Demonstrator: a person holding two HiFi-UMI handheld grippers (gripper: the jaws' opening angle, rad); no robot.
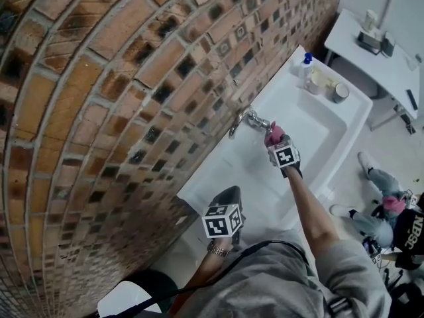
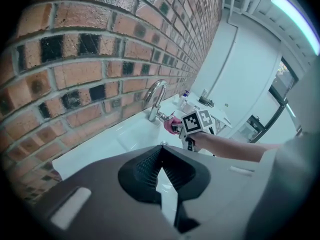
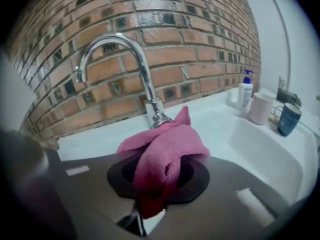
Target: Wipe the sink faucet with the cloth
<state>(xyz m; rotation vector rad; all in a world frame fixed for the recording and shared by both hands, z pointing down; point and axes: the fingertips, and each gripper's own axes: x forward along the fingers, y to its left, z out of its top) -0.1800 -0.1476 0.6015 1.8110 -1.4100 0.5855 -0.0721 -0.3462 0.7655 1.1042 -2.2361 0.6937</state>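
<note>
While L gripper (image 2: pixel 161 156) jaws sit together, R gripper (image 3: pixel 157 173) jaws pinch cloth (image 3: pixel 167 141) by faucet (image 3: pixel 146 81).

A pink terry cloth (image 3: pixel 167 149) is held clamped between the jaws of the right gripper (image 3: pixel 160 181). It is bunched and folded, and its free end projects forward beyond the jaw tips. The pointed tip is pressed against the base of the chrome gooseneck faucet (image 3: pixel 144 76), which stands directly ahead of the gripper. The faucet is upright, with its spout arched over towards the gripper's left.
</note>
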